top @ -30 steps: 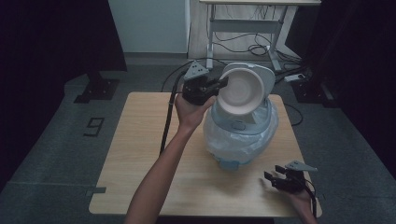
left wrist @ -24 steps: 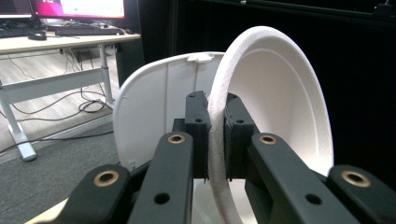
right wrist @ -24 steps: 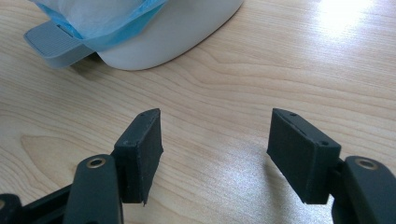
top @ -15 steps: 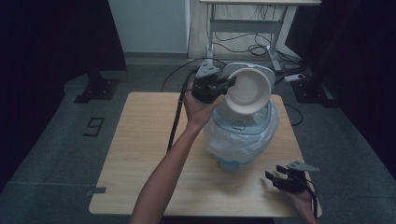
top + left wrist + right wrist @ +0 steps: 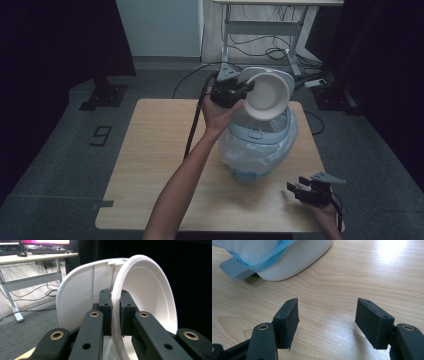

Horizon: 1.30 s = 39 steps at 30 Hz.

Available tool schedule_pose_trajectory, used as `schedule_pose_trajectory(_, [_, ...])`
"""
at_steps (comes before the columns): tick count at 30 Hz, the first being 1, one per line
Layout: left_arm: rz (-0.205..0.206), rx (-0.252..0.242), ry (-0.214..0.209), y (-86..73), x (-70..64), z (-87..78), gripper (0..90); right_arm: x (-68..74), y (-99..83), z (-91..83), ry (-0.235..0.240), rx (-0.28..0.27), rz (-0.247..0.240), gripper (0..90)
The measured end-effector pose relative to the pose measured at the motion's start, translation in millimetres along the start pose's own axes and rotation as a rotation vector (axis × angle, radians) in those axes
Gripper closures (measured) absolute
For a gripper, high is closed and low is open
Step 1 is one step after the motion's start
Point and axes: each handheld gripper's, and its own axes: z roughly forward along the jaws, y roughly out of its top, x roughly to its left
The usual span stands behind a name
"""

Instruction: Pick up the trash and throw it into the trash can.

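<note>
Left tongs [image 5: 246,90] have carried bowl [image 5: 267,96] farther right; right tongs [image 5: 299,189] unmoved.

A white-legged desk [image 5: 260,21] is seen beyond the wooden table [image 5: 150,165], with cables [image 5: 272,51] tangled beneath the desk. A floor marker [image 5: 102,135] is laid left of the table.

bowl [image 5: 267,96] above bin [image 5: 260,145], on table [image 5: 150,165]

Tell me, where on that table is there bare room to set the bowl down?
The widest bare patch is the table's left half, bordered by the left forearm and the table's left edge. A narrower strip lies between the lined bin and the right tool. The right side is crowded where the left tool holds the white bowl.
</note>
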Motion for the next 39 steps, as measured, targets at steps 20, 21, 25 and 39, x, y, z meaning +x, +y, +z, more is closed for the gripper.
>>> schedule_pose_trajectory(20, [0.087,0.031,-0.013,-18.5,-6.1,-4.8,40.6,0.3,0.1,0.6,0.003,0.004,-0.007,34.7])
schedule_pose_trajectory(21, [0.074,0.034,-0.018,-20.5,-4.9,-8.0,39.9,0.8,0.1,0.8,0.003,0.005,-0.008,34.7])
schedule_pose_trajectory(25, [0.04,0.027,-0.028,-29.7,-1.1,-24.7,38.4,2.8,0.1,1.5,0.004,0.009,-0.014,34.7])
schedule_pose_trajectory(39, [-0.026,0.05,0.009,-84.9,12.1,-91.2,32.4,5.4,0.4,4.1,0.009,0.02,-0.031,34.7])
